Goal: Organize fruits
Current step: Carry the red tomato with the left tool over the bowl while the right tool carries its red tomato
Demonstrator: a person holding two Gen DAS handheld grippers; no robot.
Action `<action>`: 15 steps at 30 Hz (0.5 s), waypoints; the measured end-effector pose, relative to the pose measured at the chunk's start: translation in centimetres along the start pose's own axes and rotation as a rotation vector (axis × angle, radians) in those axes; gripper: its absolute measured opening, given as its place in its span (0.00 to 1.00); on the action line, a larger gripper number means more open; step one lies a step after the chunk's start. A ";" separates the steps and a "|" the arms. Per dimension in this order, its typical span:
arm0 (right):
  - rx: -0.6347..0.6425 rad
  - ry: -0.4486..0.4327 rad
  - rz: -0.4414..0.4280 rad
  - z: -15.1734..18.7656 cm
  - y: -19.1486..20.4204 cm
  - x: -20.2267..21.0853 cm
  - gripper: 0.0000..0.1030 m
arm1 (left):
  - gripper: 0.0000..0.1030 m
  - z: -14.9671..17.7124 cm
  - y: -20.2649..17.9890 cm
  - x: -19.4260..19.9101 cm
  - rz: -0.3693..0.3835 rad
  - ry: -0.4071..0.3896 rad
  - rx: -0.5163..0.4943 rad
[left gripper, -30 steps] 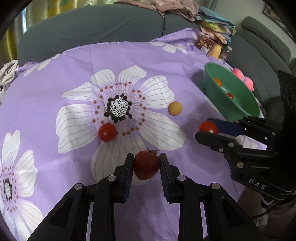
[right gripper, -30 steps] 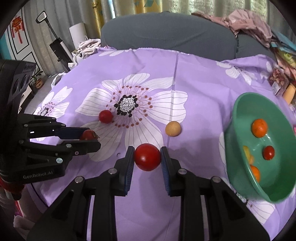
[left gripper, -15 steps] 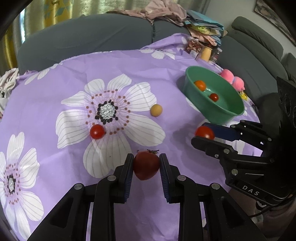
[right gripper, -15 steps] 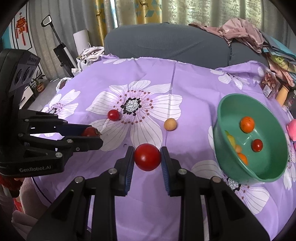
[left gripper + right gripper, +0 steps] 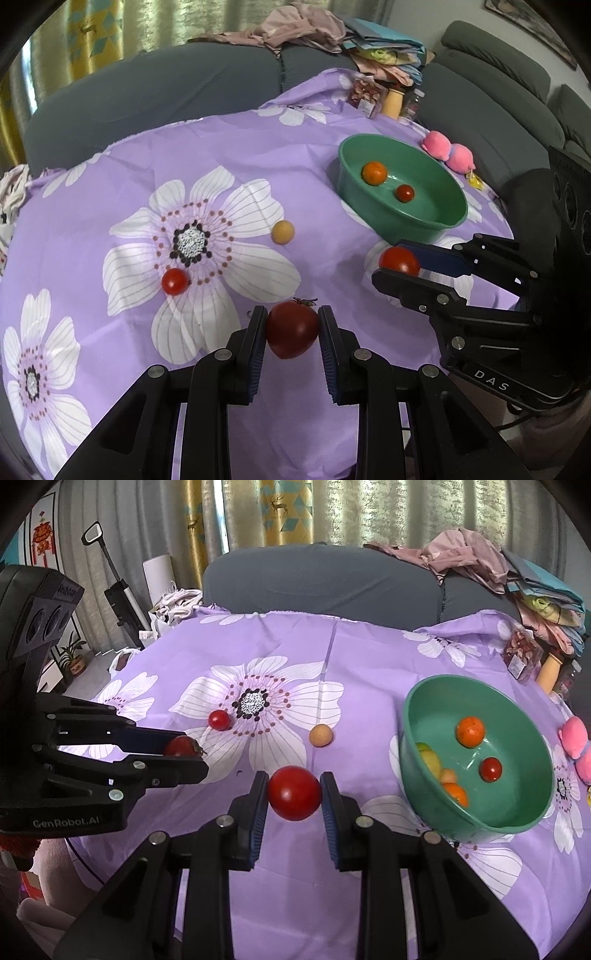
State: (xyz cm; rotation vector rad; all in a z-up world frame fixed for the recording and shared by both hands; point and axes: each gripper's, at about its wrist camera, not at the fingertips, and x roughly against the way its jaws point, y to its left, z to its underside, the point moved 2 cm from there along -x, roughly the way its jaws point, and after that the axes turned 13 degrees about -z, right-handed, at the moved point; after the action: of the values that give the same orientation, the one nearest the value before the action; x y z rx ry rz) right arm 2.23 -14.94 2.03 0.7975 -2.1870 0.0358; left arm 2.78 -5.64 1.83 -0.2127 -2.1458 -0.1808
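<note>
Here, progress:
In bowl (image 5: 476, 823): several fruits.
Left gripper (image 5: 291, 334): jaws clamp a dark tomato (image 5: 292, 329).
Right gripper (image 5: 294, 795): jaws clamp a red tomato (image 5: 294, 792).
Left on cloth (image 5: 369, 657): small tomato (image 5: 219, 720), yellow fruit (image 5: 320, 734).

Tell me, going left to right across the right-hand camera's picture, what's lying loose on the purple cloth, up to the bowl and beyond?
Small red tomato → round tan fruit → green bowl → pink plush toy.
</note>
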 end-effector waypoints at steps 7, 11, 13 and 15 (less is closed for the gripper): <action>-0.017 -0.024 0.008 0.2 -0.9 0.8 0.28 | 0.27 -0.6 -1.3 0.4 0.001 -0.009 -0.030; -0.027 -0.034 0.012 0.3 -1.4 1.1 0.28 | 0.27 -1.0 -1.9 0.4 0.003 -0.011 -0.044; -0.032 -0.039 0.014 0.3 -1.6 1.2 0.28 | 0.27 -1.2 -2.2 0.4 0.004 -0.012 -0.053; -0.037 -0.043 0.016 0.3 -1.8 1.3 0.28 | 0.27 -1.5 -2.5 0.4 0.005 -0.013 -0.061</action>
State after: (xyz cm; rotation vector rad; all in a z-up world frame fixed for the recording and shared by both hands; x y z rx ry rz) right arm 2.37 -17.21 2.29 0.7666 -2.2284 -0.0141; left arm 3.19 -8.36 2.83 -0.2547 -2.1544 -0.2430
